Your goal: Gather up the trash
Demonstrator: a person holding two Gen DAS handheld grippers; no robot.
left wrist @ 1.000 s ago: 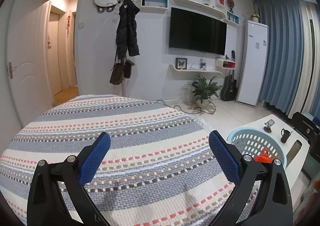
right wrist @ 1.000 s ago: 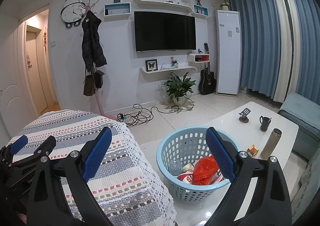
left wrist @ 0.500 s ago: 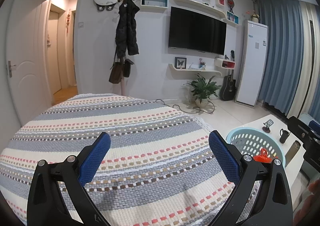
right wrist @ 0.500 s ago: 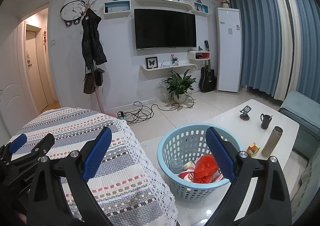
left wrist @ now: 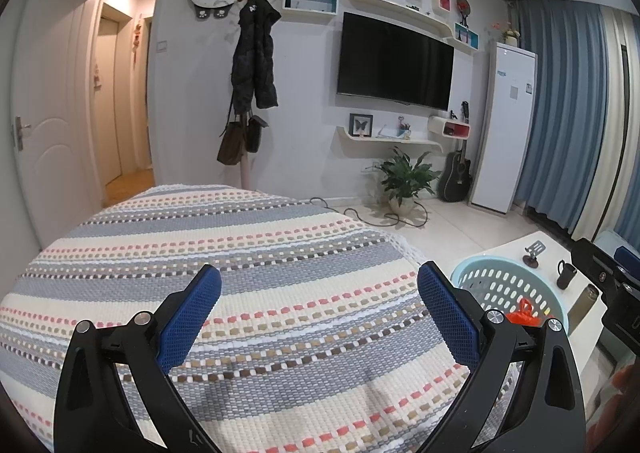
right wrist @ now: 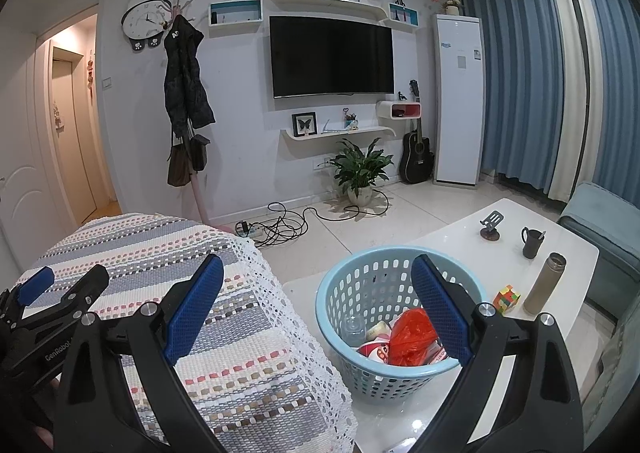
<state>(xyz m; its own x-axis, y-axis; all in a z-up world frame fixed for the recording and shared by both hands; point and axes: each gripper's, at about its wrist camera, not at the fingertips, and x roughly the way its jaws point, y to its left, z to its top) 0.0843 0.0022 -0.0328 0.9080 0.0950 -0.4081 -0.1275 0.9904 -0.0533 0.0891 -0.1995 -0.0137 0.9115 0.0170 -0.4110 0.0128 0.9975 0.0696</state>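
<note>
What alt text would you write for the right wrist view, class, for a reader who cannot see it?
The open right gripper hangs empty over a blue basket holding a red bag and other trash, on a white table. A striped blanket lies to the left, with the left gripper above it.

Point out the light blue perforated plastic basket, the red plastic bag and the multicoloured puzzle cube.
Light blue perforated plastic basket [right wrist: 362,277]: right wrist view, inner back wall.
Red plastic bag [right wrist: 410,337]: right wrist view, crumpled middle.
Multicoloured puzzle cube [right wrist: 506,297]: right wrist view, front face.
</note>
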